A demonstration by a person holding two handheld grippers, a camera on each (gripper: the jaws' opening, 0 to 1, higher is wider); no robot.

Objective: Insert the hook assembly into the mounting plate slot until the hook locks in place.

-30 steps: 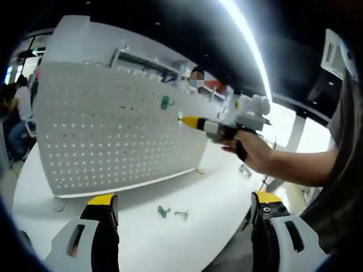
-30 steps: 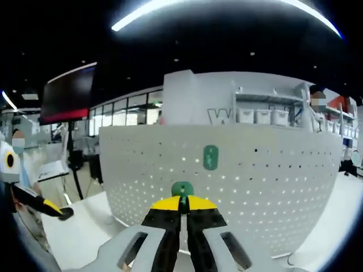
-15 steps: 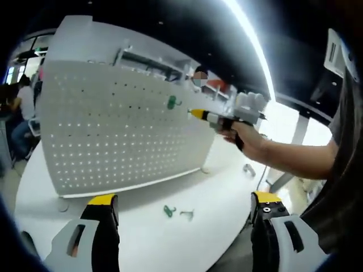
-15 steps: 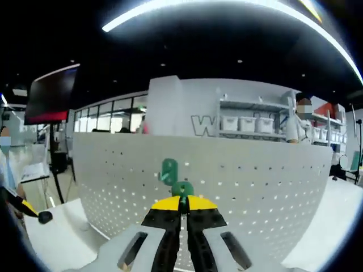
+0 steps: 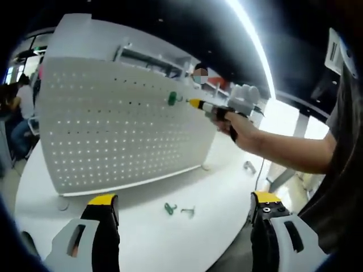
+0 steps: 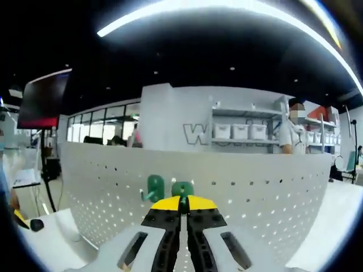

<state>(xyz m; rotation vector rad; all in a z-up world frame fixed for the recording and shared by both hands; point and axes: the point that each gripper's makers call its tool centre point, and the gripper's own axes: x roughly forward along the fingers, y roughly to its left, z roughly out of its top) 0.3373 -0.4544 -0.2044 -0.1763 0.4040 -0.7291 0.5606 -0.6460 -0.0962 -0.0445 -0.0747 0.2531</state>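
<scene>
Right gripper (image 6: 182, 205): jaws pressed together, pinching a green hook (image 6: 182, 190) whose rounded top stood just above the yellow tips. Held hook up against the upper part of the white pegboard (image 6: 255, 198), level with the top rows of holes. Second green hook (image 6: 154, 187) already hanging on the board, just beside the held one on its left in the right gripper view; whether the two touched could not be told. Whether the held hook's pegs sat in the holes also not clear, hidden behind the tips.

From the left gripper view: same right gripper (image 5: 195, 103) reached in from the right, gripped in a person's hand (image 5: 241, 127), yellow tip near the mounted green hook (image 5: 172, 98) high on the pegboard (image 5: 113, 136); held hook too small to pick out there. Pegboard stood upright on a white round table (image 5: 170, 238).

Left gripper (image 5: 184, 207): jaws spread wide apart, nothing between them, held low over the table, well apart from the board. Between those jaws, lying on the table: one loose green hook (image 5: 169, 208) and a small grey metal hook (image 5: 188, 212) just beside it.

Shelves with white bins (image 6: 241, 131) and a standing person (image 6: 293, 136) beyond the board.
</scene>
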